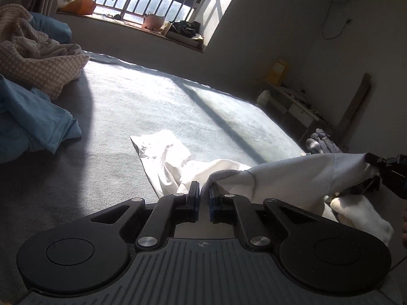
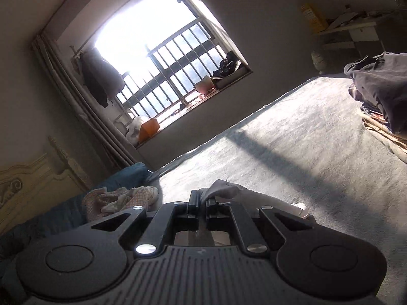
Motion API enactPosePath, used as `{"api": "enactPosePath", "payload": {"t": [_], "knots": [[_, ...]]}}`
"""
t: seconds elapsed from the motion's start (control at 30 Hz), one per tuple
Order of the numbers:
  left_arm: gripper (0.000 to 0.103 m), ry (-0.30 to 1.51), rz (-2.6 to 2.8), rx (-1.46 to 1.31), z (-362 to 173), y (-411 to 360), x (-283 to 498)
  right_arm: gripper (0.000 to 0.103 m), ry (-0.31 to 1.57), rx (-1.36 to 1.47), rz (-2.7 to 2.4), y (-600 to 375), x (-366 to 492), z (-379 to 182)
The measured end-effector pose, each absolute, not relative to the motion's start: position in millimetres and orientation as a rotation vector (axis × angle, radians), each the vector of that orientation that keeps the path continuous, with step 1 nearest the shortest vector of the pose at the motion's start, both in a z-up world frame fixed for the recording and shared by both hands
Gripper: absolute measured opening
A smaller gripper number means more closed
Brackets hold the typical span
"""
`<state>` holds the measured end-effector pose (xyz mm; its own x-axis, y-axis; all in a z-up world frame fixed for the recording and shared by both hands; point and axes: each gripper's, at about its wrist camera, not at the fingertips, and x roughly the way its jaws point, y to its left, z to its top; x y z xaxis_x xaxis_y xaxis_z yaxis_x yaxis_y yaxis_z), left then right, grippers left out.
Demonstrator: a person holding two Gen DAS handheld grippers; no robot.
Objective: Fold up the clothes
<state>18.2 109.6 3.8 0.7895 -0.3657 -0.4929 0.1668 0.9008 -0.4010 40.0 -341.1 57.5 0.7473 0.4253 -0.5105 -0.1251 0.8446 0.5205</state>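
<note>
Garment: crumpled white cotton shirt (image 1: 173,162) on grey bed (image 1: 152,96)
Left gripper (image 1: 204,190): jaws clenched on shirt edge
Right gripper (image 2: 202,198): jaws clenched on shirt fabric

Right gripper (image 2: 202,198): pinching a fold of white garment (image 2: 257,199), its two fingers lying close together.
White garment: trailing off to the right over the gripper's body.
Bed (image 2: 292,157): lying grey under the gripper, sunlit, with a dark shadow band crossing it.
Checked pink cloth (image 2: 122,199): bunching up at the left beside blue bedding (image 2: 119,180).
Dark clothes pile (image 2: 379,89): sitting at the far right of the bed.
Barred window (image 2: 162,68): glaring brightly, with a dark coat (image 2: 100,76) hanging at its left.
</note>
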Motion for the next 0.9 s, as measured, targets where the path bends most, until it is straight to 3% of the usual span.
{"api": "enactPosePath", "payload": {"t": [0.17,0.3,0.33,0.37,0.4,0.43,0.6,0.7,0.9], "knots": [[0.004,0.618,-0.196,-0.327,-2.9,137.2,15.2,0.009,0.846,0.429,0.174,-358.6,26.0,17.3],[0.006,0.689,-0.156,-0.325,-9.8,154.6,14.0,0.026,0.958,0.308,-0.022,-369.8,13.5,-6.5],[0.011,0.712,-0.168,-0.322,-12.7,153.0,13.5,0.031,0.948,0.271,-0.056,-370.5,11.6,-6.0],[0.018,0.735,-0.181,-0.32,-15.7,151.1,12.9,0.045,0.924,0.22,-0.091,-369.5,9.4,-3.4],[0.033,0.757,-0.194,-0.317,-18.7,149.2,12.3,0.052,0.87,0.143,-0.133,-370.3,3.9,-1.3],[0.044,0.768,-0.2,-0.308,-22.5,144.4,12.3,0.052,0.829,0.1,-0.133,-365.4,1.1,3.8],[0.046,0.803,-0.191,-0.304,-39.9,125.3,17.2,0.055,0.626,-0.09,0.225,-304.0,-13.4,24.7],[0.046,0.818,-0.121,-0.334,-45.3,125.2,22.1,0.075,0.551,-0.346,0.595,-221.3,-23.5,18.7],[0.046,0.789,-0.036,-0.387,-43.5,141.6,19.6,0.078,0.457,-0.833,1.045,-87.3,-50.6,-39.9]]}}
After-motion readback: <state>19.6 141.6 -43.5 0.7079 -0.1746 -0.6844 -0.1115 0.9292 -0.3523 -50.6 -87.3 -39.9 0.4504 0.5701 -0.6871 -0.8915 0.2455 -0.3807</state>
